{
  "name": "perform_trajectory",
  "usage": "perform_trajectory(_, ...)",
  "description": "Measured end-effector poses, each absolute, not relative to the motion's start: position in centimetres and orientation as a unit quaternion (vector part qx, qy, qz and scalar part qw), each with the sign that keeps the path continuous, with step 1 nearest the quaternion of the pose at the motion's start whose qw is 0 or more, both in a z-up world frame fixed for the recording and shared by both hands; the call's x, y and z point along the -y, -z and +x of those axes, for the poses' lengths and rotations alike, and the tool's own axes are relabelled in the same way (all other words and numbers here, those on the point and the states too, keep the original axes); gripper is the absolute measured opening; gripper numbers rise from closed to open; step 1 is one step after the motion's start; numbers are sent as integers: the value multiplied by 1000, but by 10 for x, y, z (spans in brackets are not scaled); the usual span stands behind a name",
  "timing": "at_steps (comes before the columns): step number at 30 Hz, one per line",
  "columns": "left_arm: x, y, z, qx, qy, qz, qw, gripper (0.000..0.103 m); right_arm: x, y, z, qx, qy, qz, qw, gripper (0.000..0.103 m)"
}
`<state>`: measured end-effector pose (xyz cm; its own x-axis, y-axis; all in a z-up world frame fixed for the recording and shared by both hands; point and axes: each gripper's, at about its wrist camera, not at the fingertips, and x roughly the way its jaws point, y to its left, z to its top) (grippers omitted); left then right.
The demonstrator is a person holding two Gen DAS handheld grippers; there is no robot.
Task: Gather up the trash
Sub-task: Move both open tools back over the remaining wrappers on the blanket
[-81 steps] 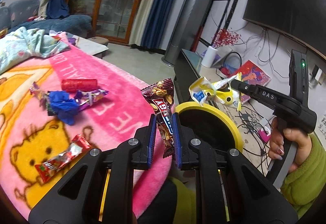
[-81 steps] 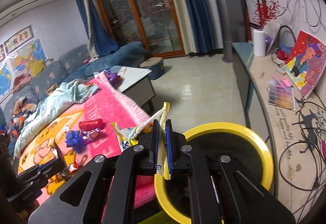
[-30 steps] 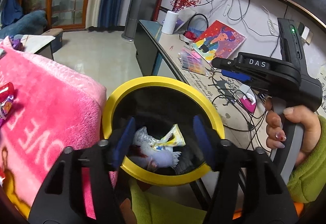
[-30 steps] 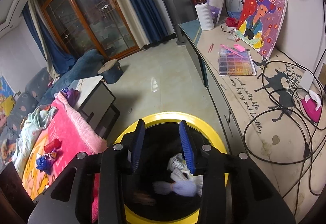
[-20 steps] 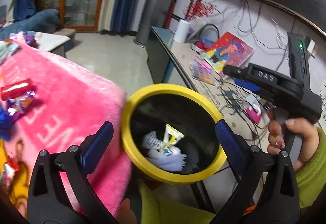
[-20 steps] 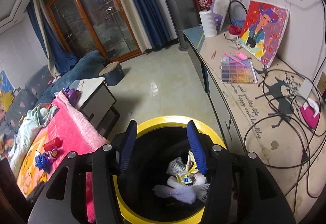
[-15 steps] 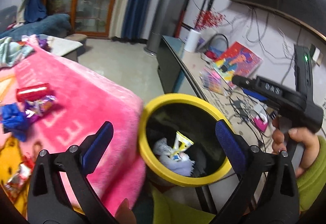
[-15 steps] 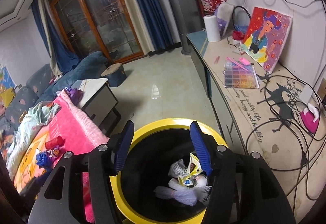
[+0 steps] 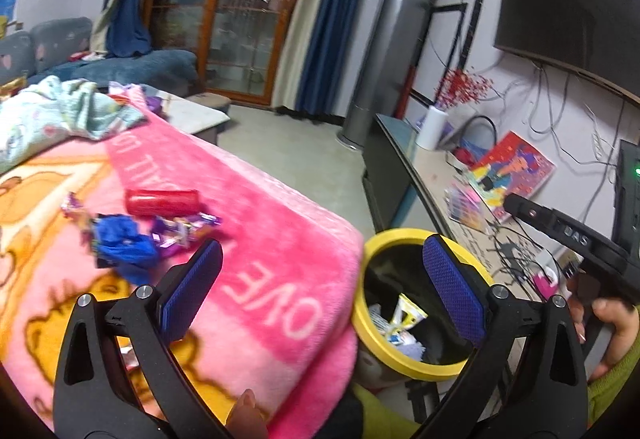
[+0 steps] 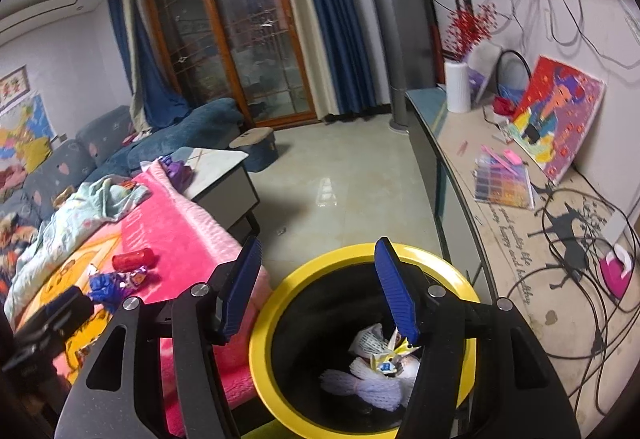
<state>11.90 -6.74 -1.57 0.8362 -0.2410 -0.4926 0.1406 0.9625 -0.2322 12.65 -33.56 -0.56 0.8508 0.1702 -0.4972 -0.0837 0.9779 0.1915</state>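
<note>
The left gripper stands wide and empty above the pink blanket. The right gripper is half open, empty, over the yellow bin at lower centre, wrappers inside.

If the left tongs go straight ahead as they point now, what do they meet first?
Probably the pink blanket: its edge fills the gap between the open left tongs, with the yellow bin just to the right. Depth is unclear.
</note>
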Motion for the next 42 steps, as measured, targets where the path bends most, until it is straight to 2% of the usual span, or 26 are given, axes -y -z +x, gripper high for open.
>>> perform_trajectory(9, 34, 7, 108, -246, 57, -109, 962, 92, 295, 0, 112, -248, -115, 39, 961, 61)
perform_trajectory(42, -79, 11, 97, -238, -56, -187, 951, 92, 167, 22, 94, -269, -254, -68, 927, 62)
